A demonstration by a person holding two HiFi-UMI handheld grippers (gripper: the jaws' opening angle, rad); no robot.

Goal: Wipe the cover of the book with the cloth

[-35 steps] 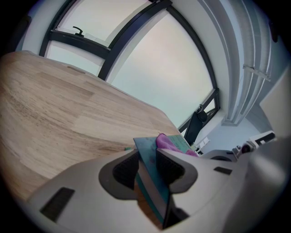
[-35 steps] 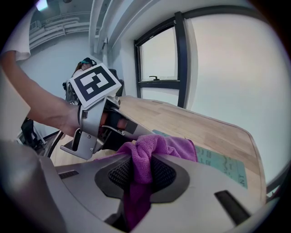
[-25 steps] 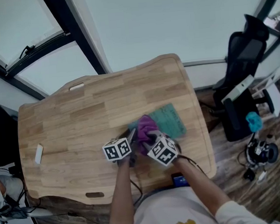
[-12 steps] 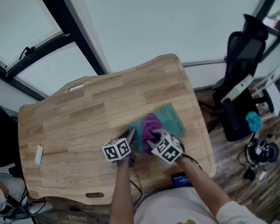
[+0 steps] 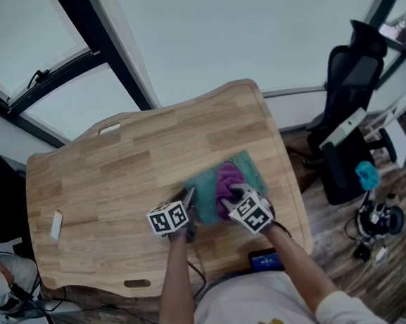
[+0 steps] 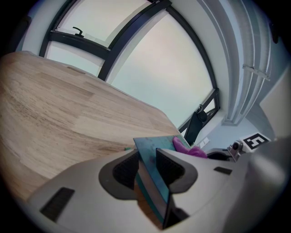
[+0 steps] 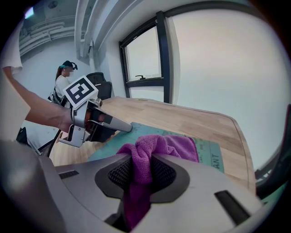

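Observation:
A teal book (image 5: 250, 171) lies flat on the wooden table (image 5: 118, 165), near its right front. My left gripper (image 5: 189, 195) is shut on the book's near left edge; in the left gripper view the cover (image 6: 152, 152) stands between the pads of the left gripper (image 6: 146, 169). My right gripper (image 5: 229, 198) is shut on a purple cloth (image 5: 226, 180) that rests bunched on the cover's middle. In the right gripper view the cloth (image 7: 170, 145) hangs from the right gripper (image 7: 141, 172) and spreads over the book (image 7: 211, 154), with the left gripper (image 7: 126, 128) beyond it.
A small white object (image 5: 56, 223) lies near the table's left edge. A black office chair (image 5: 346, 103) and floor clutter (image 5: 373, 213) stand off to the right. A dark device with a blue screen (image 5: 266, 260) sits at the front edge. A person (image 7: 62, 84) stands far back.
My right gripper has slid the purple cloth to the right across the book's cover. The left gripper has kept still on the book's edge.

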